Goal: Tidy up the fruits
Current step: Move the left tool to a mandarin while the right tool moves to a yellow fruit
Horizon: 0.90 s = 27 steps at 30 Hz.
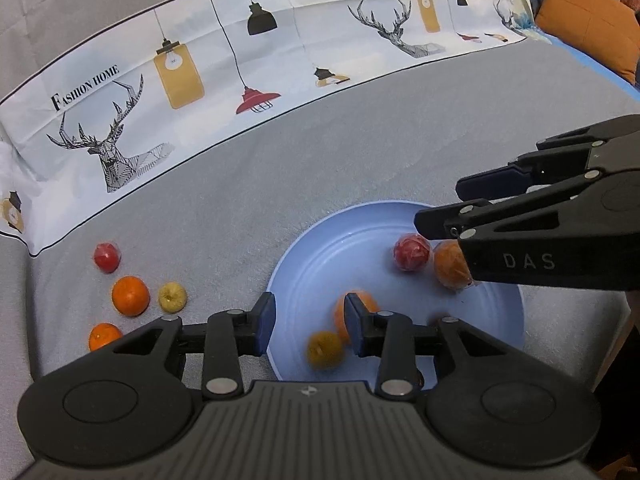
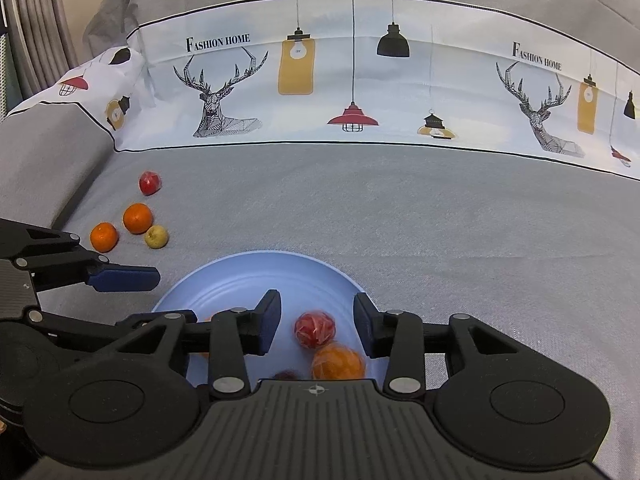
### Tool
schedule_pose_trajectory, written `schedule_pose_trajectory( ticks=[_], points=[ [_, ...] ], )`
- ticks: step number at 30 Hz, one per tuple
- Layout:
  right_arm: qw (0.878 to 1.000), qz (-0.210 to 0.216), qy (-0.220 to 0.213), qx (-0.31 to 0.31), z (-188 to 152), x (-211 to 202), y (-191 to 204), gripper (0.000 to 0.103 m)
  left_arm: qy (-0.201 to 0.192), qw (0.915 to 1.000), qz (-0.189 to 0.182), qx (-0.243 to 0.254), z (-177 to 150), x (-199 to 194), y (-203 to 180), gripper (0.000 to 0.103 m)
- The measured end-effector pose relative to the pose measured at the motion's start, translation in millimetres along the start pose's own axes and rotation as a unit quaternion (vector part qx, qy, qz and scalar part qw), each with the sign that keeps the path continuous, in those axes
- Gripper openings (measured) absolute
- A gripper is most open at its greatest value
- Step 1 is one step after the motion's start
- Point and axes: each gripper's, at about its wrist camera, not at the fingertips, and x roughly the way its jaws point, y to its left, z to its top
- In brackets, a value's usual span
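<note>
The left gripper fills the near edge of its own view, tilted down over the 9 o'clock rim of the blue plate; its fingers stand apart and released, pads pressing on nothing, though an orange lies below just behind the right pad and a small yellow-orange fruit, blurred, lies in the gap beneath. The right gripper hangs at a like downward tilt over the plate's 3 o'clock side, jaws likewise parted and empty — a red fruit and a wrapped orange rest on the plate under the gap, touching each other. Its side bears the raised letters "DAS", read from the left wrist view. Beneath everything spreads the grey cloth, and at 12 o'clock a white printed band carries deer heads, hanging lamps and the words "FASHION HOME" twice. At 9 o'clock of the plate, well apart from it on the cloth, lie four loose fruits — two oranges, a yellowish fruit touching the larger orange, and a small red fruit beyond them.
</note>
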Motion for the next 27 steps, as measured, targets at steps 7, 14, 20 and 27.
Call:
schedule_pose_trajectory(
  ticks=[7, 14, 20, 27],
  points=[
    [1.000, -0.006, -0.003, 0.000, 1, 0, 0, 0.043, -0.012, 0.9998, 0.014, -0.010, 2, -2, 7, 0.038],
    [1.000, -0.015, -0.011, 0.004, 2, -2, -1, 0.043, -0.029, 0.9986, 0.034, -0.027, 6, -6, 19, 0.026],
    [1.000, -0.019, -0.016, 0.005, 2, -3, -2, 0.043, -0.054, 0.9959, 0.058, -0.044, 15, -16, 40, 0.026],
    [1.000, -0.019, -0.018, 0.006, 1, -5, -1, 0.043, -0.060, 0.9828, 0.071, -0.159, 32, -26, 138, 0.027]
  ],
)
